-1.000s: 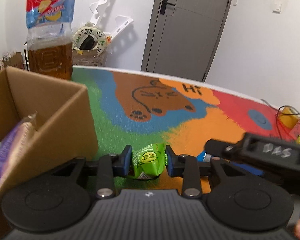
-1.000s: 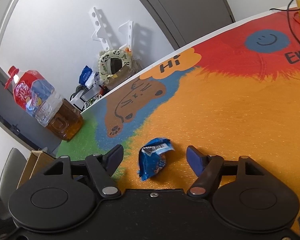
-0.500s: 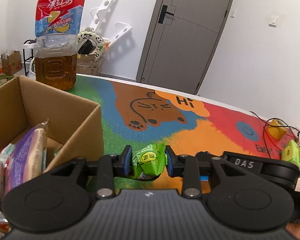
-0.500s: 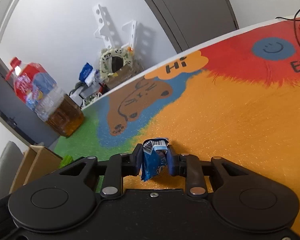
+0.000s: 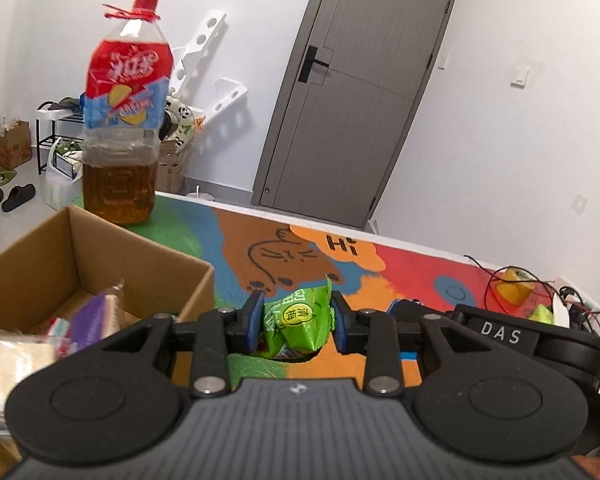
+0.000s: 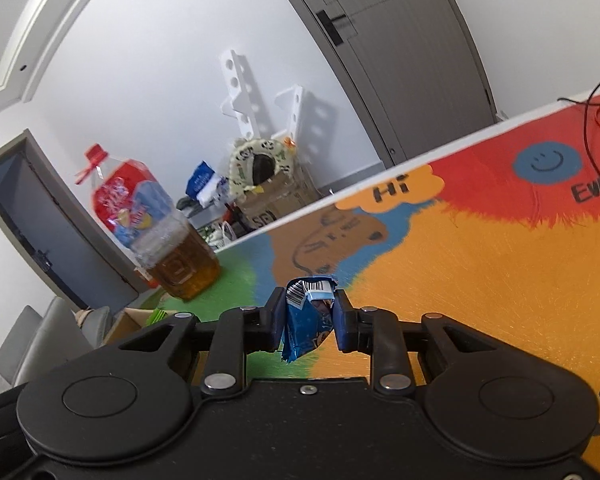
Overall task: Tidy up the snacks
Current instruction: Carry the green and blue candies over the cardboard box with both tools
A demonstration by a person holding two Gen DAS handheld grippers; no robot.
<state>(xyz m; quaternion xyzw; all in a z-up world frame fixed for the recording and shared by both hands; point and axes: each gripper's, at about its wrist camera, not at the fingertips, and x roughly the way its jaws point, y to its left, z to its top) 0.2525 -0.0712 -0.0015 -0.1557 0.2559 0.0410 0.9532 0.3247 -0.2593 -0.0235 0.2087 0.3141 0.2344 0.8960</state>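
My left gripper [image 5: 297,322] is shut on a green snack packet [image 5: 298,324], held above the colourful table mat. To its left stands an open cardboard box [image 5: 100,248] with several wrapped snacks inside, among them a purple pack [image 5: 94,318]. The right gripper's black body [image 5: 508,334] shows at the right of the left wrist view. In the right wrist view my right gripper [image 6: 309,318] is shut on a small blue snack packet [image 6: 306,328], lifted off the orange part of the mat. A corner of the box [image 6: 130,320] peeks out at the lower left there.
A large bottle of amber drink [image 5: 120,152] with a red label stands behind the box near the table's far edge; the same bottle [image 6: 160,236] appears in the right wrist view. A yellow object with wires [image 5: 514,286] and a green packet [image 5: 542,314] lie at the right end.
The right gripper closed on the blue packet and lifted it off the mat. The left gripper rose with the green packet, so more of the box's inside shows.
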